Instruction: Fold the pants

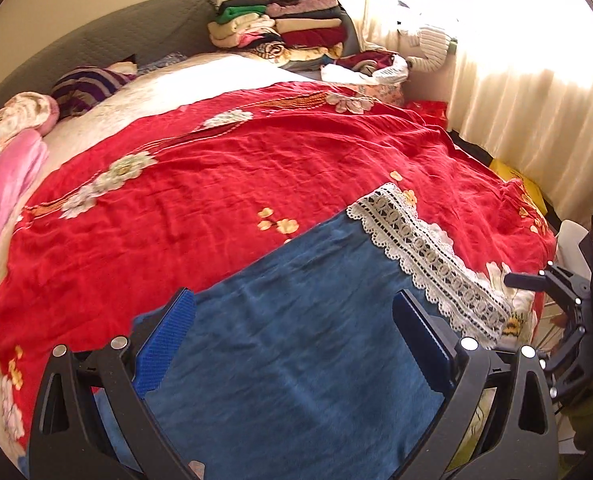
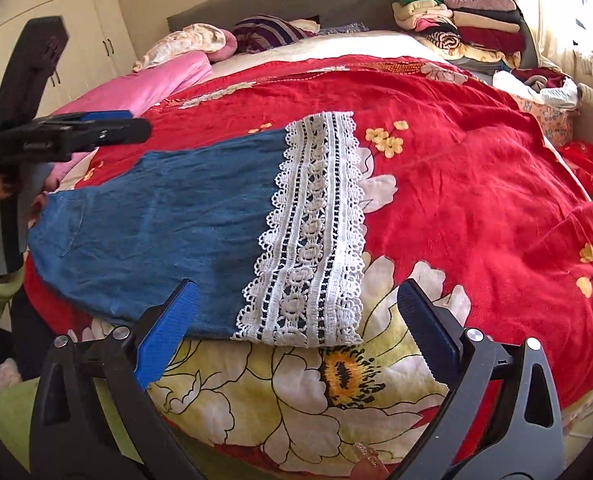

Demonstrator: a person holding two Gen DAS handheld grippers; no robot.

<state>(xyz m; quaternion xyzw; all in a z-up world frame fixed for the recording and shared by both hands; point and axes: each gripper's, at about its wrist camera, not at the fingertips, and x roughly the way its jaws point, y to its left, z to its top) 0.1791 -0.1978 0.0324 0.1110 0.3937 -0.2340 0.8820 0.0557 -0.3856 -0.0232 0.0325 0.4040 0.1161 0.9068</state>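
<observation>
Blue denim pants [image 1: 304,340] with a white lace hem [image 1: 424,256] lie flat on the red floral bedspread [image 1: 216,184]. My left gripper [image 1: 296,312] hovers open over the blue cloth near the waist end, with nothing between its fingers. In the right wrist view the pants [image 2: 156,232] stretch from a pocket at the left to the lace hem [image 2: 312,232] at the right. My right gripper [image 2: 298,300] is open just above the bed's near edge, its fingers straddling the lace hem's near corner. The left gripper [image 2: 136,128] shows side-on at upper left, above the waist end.
Piles of folded clothes [image 1: 288,28] sit at the bed's far right corner by a grey headboard [image 1: 108,40]. Pillows [image 1: 84,84] and a pink blanket [image 1: 4,184] lie along the left side. A curtain [image 1: 516,80] hangs at right, a wardrobe [image 2: 56,20] stands at left.
</observation>
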